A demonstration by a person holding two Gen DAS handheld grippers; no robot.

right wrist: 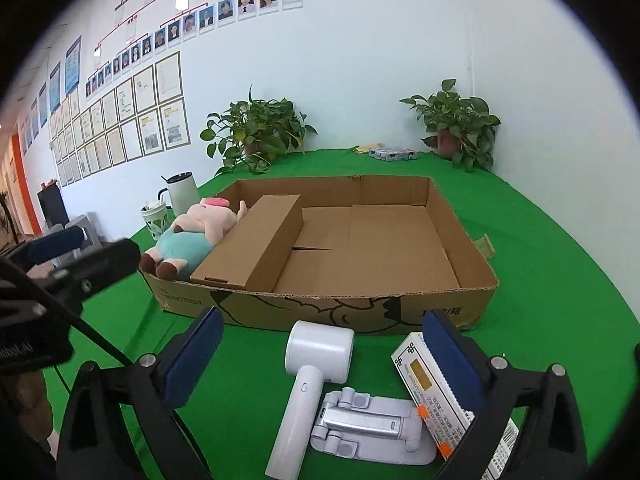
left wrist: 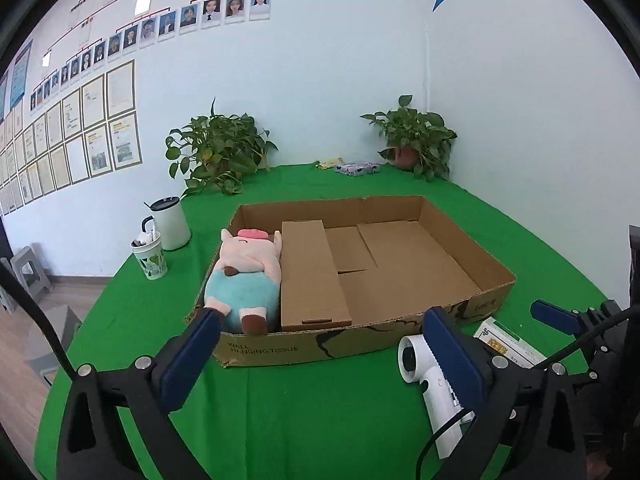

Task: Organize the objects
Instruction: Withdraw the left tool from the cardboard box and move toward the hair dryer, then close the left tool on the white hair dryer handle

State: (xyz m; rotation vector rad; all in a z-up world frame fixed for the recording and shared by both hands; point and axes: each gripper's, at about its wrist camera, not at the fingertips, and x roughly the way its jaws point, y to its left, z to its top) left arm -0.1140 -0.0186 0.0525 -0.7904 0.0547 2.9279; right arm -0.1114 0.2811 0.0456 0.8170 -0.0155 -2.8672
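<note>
White hair dryer, nozzle seemingly boxward.

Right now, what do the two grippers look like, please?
Both match: the left gripper and the right gripper have a black frame with silver round bolts and two flat fingers with dark blue pads. A thin black cable runs past the left one. White lettering, partly cut off, marks its black body in the right view.

two potted plants | white kettle | patterned cup | framed certificates
</note>
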